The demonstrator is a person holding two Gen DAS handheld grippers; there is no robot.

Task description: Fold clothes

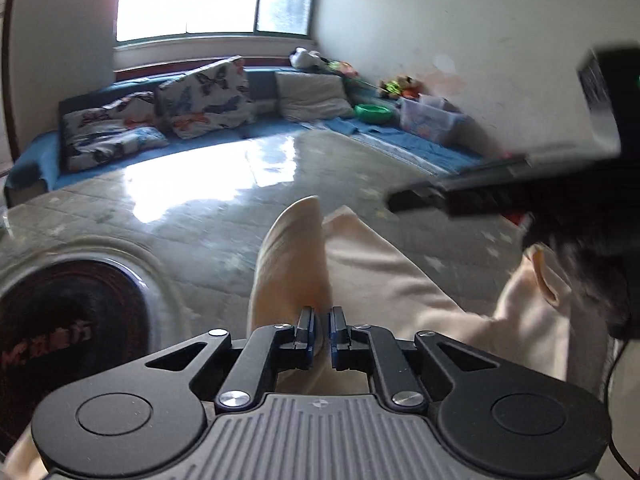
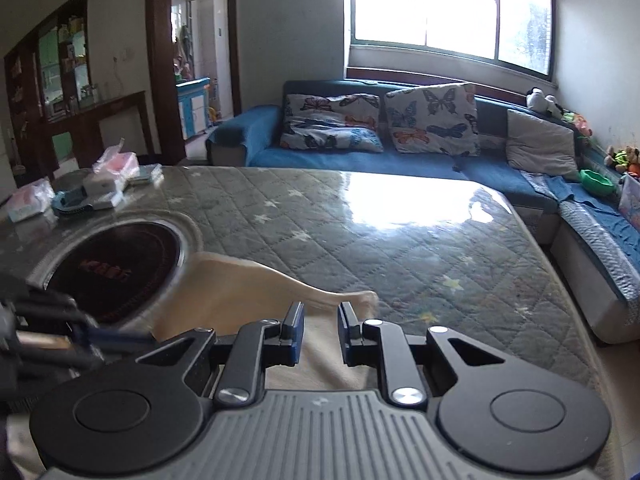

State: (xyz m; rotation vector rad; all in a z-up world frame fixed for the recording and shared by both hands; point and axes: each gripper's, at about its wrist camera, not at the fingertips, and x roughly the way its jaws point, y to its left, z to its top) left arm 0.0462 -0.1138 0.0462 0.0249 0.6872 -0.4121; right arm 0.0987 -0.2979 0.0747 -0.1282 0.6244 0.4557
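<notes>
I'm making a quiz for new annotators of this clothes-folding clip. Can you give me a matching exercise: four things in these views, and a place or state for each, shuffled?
Things:
1. left gripper
2. right gripper
3. green bowl
4. butterfly cushions

Places or states:
A. on the blue sofa's side section, near the toys
B. jaws apart, above the cream garment
C. propped against the sofa back below the window
D. jaws pinched on a raised fold of the cream garment

Pairs: 1-D, 2-B, 3-A, 4-C
</notes>
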